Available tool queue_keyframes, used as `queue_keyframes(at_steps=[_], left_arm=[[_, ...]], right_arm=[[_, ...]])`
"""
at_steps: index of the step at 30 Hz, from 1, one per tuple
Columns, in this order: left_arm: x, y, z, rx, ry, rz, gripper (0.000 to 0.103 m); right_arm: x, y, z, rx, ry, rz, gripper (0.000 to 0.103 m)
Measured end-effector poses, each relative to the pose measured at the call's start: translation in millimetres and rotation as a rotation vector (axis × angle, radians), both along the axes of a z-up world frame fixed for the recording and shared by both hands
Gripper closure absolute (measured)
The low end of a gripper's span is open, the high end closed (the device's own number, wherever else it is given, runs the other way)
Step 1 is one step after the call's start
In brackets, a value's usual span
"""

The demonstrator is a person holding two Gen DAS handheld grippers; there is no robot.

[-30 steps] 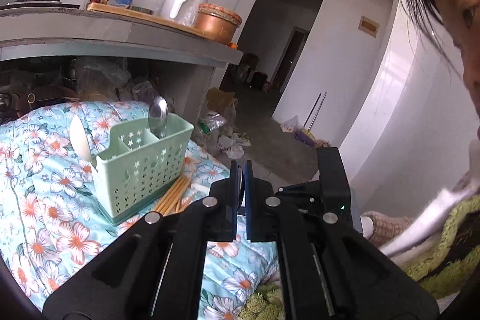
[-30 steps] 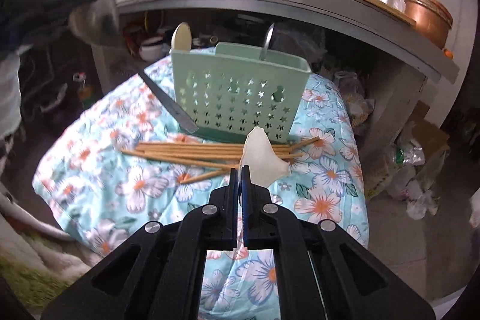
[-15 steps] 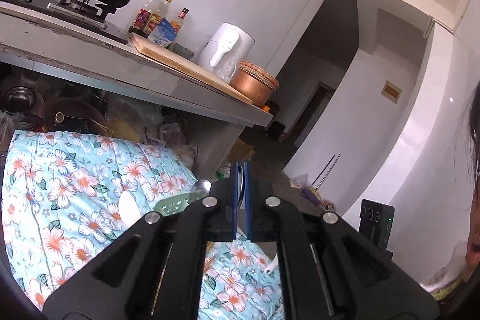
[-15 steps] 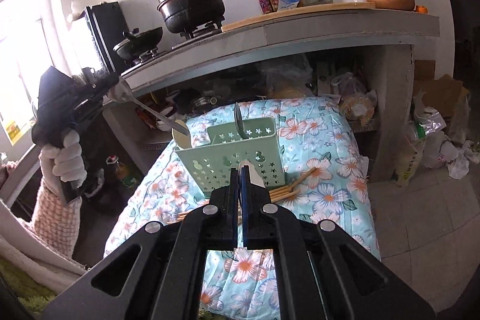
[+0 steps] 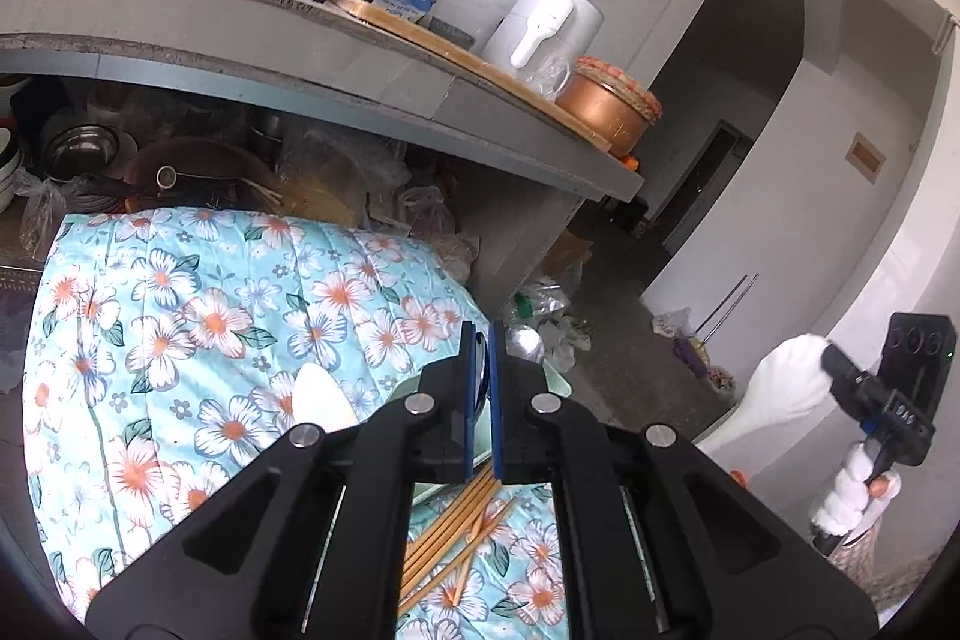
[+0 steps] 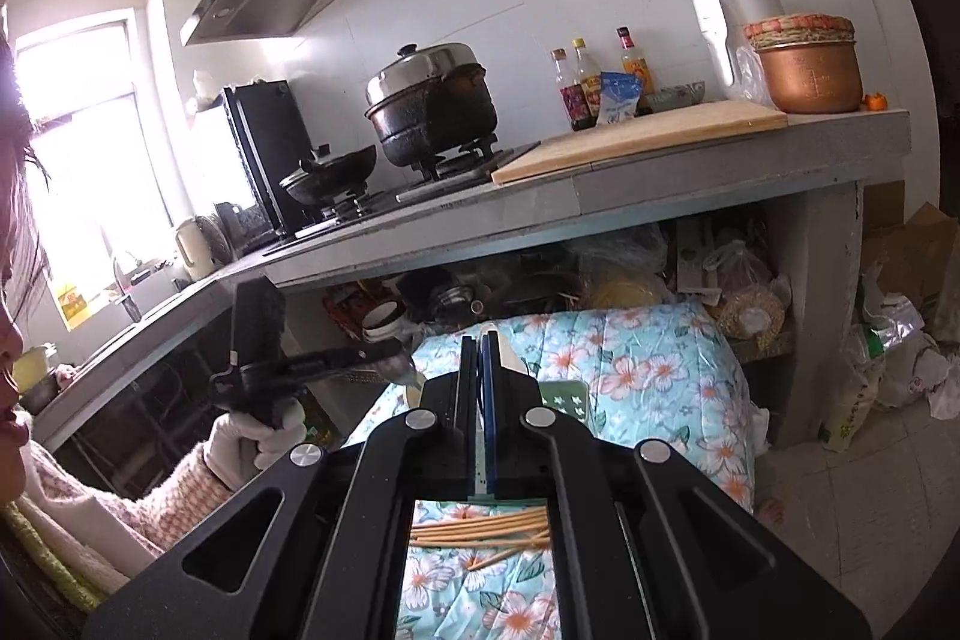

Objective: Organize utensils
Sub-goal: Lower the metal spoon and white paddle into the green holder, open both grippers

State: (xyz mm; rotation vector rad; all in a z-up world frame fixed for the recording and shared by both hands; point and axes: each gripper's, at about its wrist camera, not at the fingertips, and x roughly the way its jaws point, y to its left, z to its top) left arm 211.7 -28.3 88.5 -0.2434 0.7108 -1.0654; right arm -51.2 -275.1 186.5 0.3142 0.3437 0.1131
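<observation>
My left gripper [image 5: 481, 334] is shut on a metal spoon [image 5: 523, 343], whose shiny bowl shows just right of the pads. The right wrist view has that left gripper [image 6: 384, 355] at the left, held by a gloved hand. My right gripper [image 6: 480, 340] is shut on a white rice paddle [image 6: 509, 353]. In the left wrist view the paddle [image 5: 780, 391] sticks out of the right gripper [image 5: 831, 358] at the far right. Both hover above the flowered cloth [image 5: 198, 316]. The green utensil basket [image 6: 564, 397] is mostly hidden behind my fingers. Wooden chopsticks [image 6: 480, 526] lie in front of it.
A second white spoon [image 5: 318, 394] stands in the basket. Behind the cloth runs a concrete counter [image 6: 690, 184] with a black pot [image 6: 432, 106], bottles, a white kettle [image 6: 738, 22] and a copper bowl. Bags and pots crowd the space beneath it.
Both grippers have risen from the cloth, the right lifting the white paddle off the chopsticks. The basket has sunk behind the fingers in both views. The left view has swung left toward the counter.
</observation>
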Motion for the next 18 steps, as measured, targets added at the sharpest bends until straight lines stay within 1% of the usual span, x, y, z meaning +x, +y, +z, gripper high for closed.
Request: queue_keyframes(at_steps=[1, 5, 8, 10, 12, 13, 14, 15, 18], left_arm=[[4, -4, -4, 0.014, 0.007, 0.007, 0.100], [23, -19, -24, 0.042, 0.088, 0.010, 0.100], [33, -28, -38, 0.075, 0.099, 0.030, 0.100], [37, -30, -45, 0.073, 0.112, 0.030, 0.100], [40, -30, -48, 0.064, 0.122, 0.033, 0.094], [40, -29, -48, 0.056, 0.116, 0.036, 0.086], [39, -27, -46, 0.046, 0.101, 0.045, 0.075], [36, -25, -43, 0.033, 0.083, 0.055, 0.069], [30, -14, -33, -0.015, 0.023, 0.077, 0.060]], right_arm=[[5, 0, 2, 0.004, -0.007, 0.010, 0.101], [26, 0, 2, 0.006, -0.016, 0.033, 0.101], [42, -2, -1, 0.021, -0.015, 0.045, 0.101], [51, -5, -2, 0.042, -0.014, 0.053, 0.101], [58, -8, -1, 0.062, -0.022, 0.062, 0.101], [61, -10, 0, 0.070, -0.028, 0.065, 0.101], [65, -11, 2, 0.080, -0.036, 0.071, 0.101], [68, -12, 4, 0.090, -0.044, 0.078, 0.101], [79, -14, 10, 0.119, -0.062, 0.098, 0.101]])
